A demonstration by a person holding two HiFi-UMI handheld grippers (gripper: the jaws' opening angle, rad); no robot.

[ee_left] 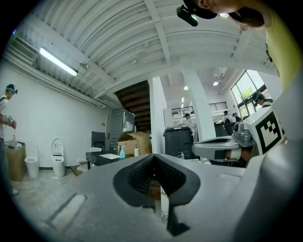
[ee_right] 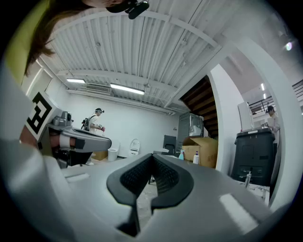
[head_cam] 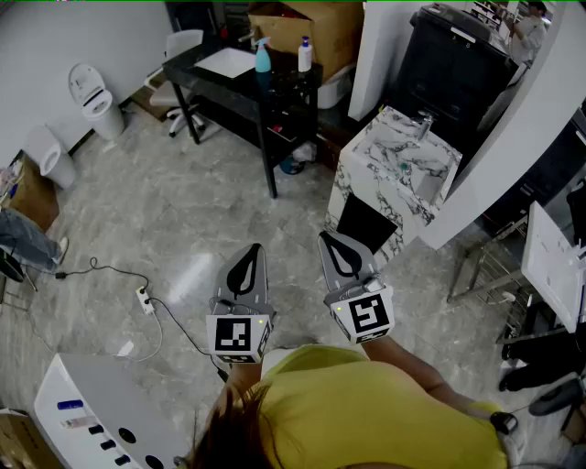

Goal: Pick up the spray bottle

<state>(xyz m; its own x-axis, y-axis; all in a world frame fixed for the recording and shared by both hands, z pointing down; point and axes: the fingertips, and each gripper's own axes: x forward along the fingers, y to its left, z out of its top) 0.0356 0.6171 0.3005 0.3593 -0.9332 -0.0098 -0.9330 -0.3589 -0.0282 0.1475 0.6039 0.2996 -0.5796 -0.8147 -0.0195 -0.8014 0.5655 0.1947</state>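
Standing on a table [head_cam: 194, 70], the spray bottle [head_cam: 263, 57] is far beyond both closed jaws.

Spray bottle [head_cam: 263, 57] on desk [head_cam: 206, 81] — pump bottle [head_cam: 305, 55] just right — box [head_cam: 307, 23] behind

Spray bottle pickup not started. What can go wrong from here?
1. White bottle stands close beside the spray bottle on the black table; a sloppy approach may knock it.
2. Left gripper and right gripper have fingers shut; one must open before reaching.
3. Power strip on the floor: possible trip hazard.
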